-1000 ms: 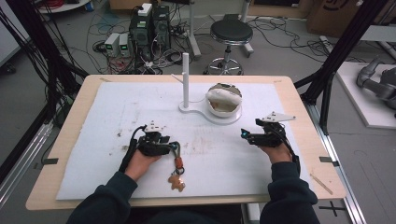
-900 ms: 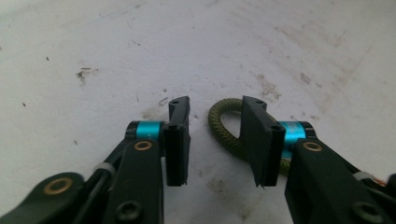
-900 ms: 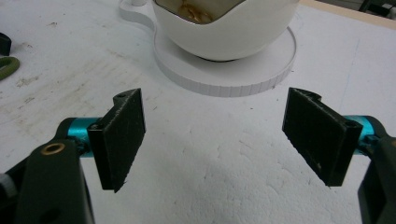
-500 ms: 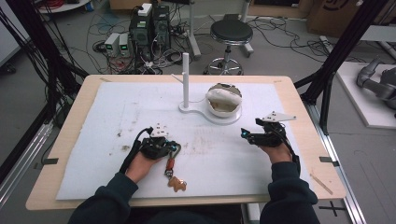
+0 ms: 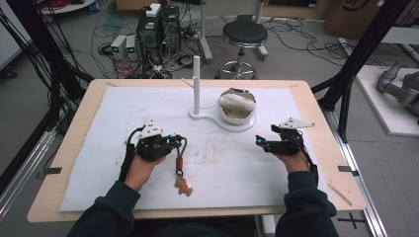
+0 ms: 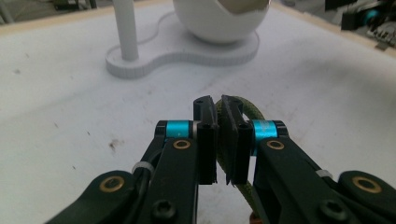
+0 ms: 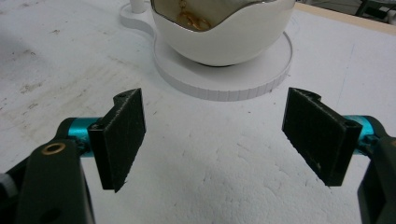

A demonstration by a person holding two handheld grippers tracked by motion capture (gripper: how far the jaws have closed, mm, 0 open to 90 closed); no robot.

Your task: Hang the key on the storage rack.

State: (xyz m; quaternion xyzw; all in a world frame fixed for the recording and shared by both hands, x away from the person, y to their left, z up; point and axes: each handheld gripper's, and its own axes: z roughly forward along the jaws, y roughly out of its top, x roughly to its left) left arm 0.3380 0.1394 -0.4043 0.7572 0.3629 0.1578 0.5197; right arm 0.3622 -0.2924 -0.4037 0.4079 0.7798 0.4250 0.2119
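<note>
High view: left gripper [image 5: 174, 143] has clamped and apparently lifted the cord [image 5: 183, 146]

The left tool [image 5: 177, 143] is held low in the person's left hand [image 5: 141, 168], its jaws clamped together. The right tool [image 5: 261, 143] sits level in the right hand [image 5: 291, 159], jaws standing wide apart with nothing between them.

Even bright light, soft shadows, slight blur

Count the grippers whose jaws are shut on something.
1. The left gripper, at the left of the mat, is shut on the green cord loop of a keychain; the right gripper stands open near the bowl.
</note>
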